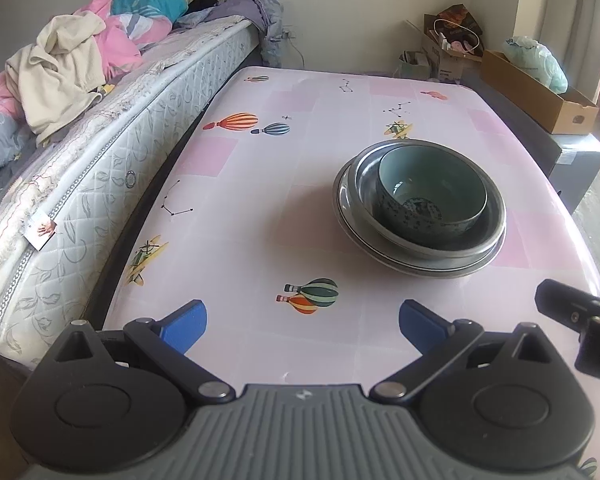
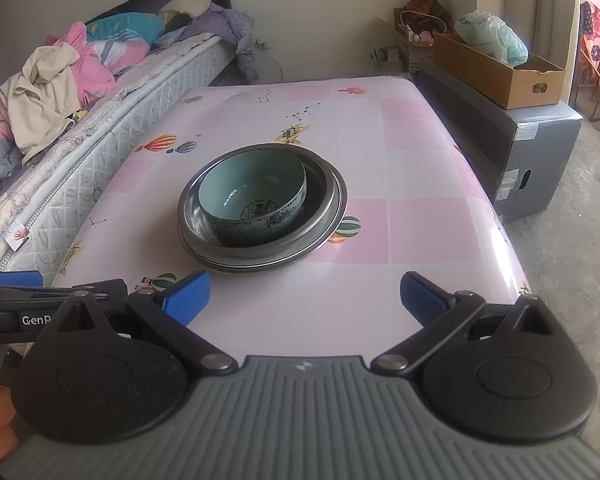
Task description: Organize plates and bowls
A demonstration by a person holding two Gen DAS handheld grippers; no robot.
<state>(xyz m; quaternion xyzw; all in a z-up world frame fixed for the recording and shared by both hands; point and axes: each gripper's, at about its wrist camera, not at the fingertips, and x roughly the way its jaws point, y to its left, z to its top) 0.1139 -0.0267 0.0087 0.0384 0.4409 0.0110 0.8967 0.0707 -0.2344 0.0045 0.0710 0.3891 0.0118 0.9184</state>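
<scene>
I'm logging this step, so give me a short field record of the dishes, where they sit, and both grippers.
stack: bowl inside a metal basin, basin on a metal plate
bowl: teal, upright, empty
surface: table with pink balloon-print cover
left gripper: open, holding nothing, short of the stack
right gripper: open, holding nothing, short of the stack
</scene>
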